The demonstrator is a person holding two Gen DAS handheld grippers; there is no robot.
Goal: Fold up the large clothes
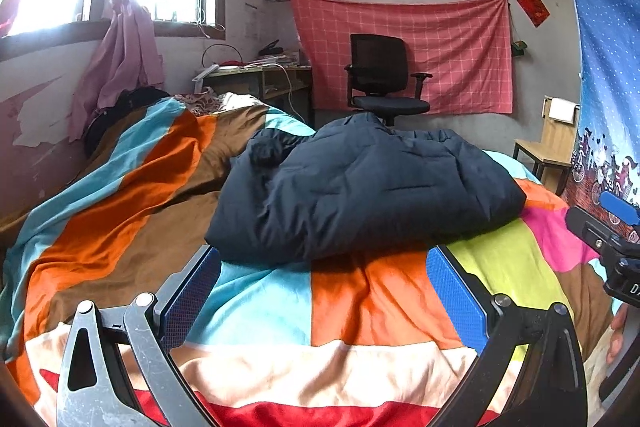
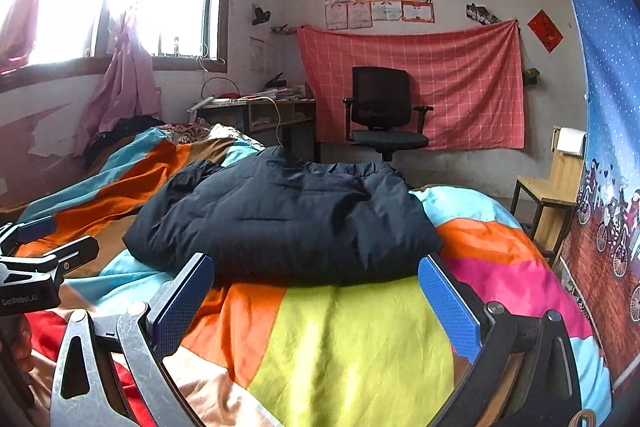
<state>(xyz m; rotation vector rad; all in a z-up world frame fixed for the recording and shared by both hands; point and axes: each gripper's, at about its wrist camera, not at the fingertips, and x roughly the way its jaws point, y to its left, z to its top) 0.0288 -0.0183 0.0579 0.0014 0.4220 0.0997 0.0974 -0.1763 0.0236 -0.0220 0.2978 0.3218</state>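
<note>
Patchwork cotton: the bedcover (image 1: 256,307) fills the room's near half, blocks of orange, turquoise, lime, pink and brown, creased all over.
Jacket: there it sits, a dark navy padded jacket (image 1: 360,195), folded into a thick bundle on the cover, its long axis running across the bed from side to side, one folded edge facing both cameras.
Jacket, far edge: the gathered hem points away towards the back wall; a rolled lump of the same fabric sits at its left end.
Chair: a black office chair (image 2: 382,115) stands beyond the bed, in front of a red checked cloth (image 2: 440,83) hung on the wall.
Left gripper (image 1: 320,291): blue pads spread wide, nothing between them, just short of the jacket's near edge.
Right gripper (image 2: 316,295): same story, released, pads apart, close to the jacket's near edge and not gripping it.
</note>
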